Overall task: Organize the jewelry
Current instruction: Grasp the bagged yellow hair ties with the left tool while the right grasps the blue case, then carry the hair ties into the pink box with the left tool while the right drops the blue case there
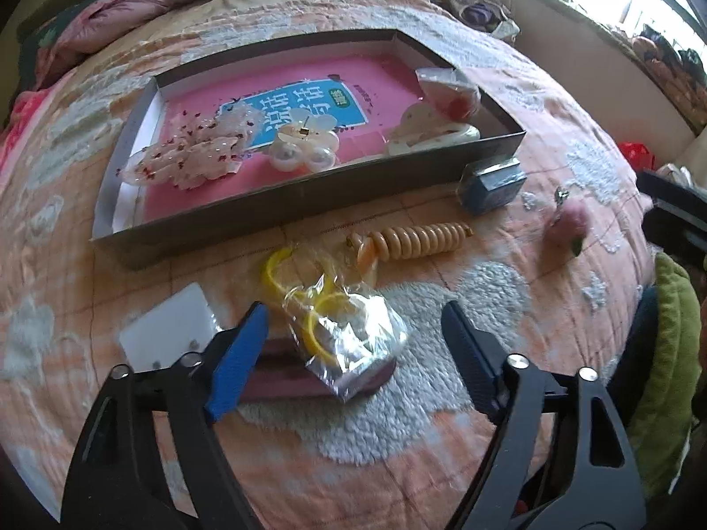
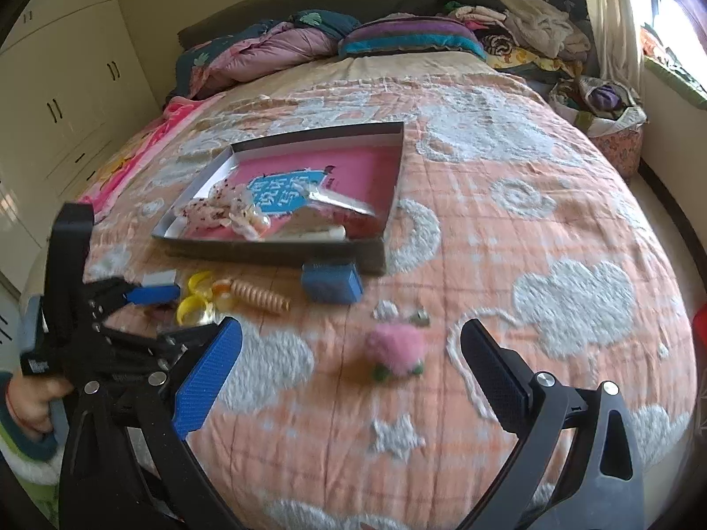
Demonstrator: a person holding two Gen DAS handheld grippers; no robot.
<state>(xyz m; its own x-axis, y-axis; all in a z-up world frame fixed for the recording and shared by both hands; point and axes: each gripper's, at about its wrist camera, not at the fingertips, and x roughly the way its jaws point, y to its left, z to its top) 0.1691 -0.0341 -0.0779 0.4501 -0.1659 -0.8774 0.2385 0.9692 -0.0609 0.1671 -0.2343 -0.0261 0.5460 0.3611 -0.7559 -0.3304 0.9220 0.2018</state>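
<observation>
In the left wrist view, a clear bag of yellow rings [image 1: 340, 331] lies on a dark pink case [image 1: 274, 380], between the fingers of my left gripper [image 1: 353, 309]. The pads stand apart from the bag, so that gripper is open. In the right wrist view the left gripper [image 2: 185, 316] straddles the same yellow rings [image 2: 194, 304]. My right gripper [image 2: 351, 327] is open just short of a fuzzy pink pompom charm [image 2: 397, 349], not touching it. The grey tray [image 1: 309, 194] [image 2: 274, 256] holds a pink book, bagged beaded pieces, a pearl flower clip [image 1: 305, 145] and a cream hair claw [image 1: 433, 134].
On the peach quilt in front of the tray lie a cream spiral hair tie [image 1: 420, 240], a small blue box [image 1: 490, 185] and a white card [image 1: 168, 331]. Pillows and piled clothes [image 2: 508, 31] line the headboard. A hand [image 2: 31, 402] holds the left gripper. Cupboards stand on the left.
</observation>
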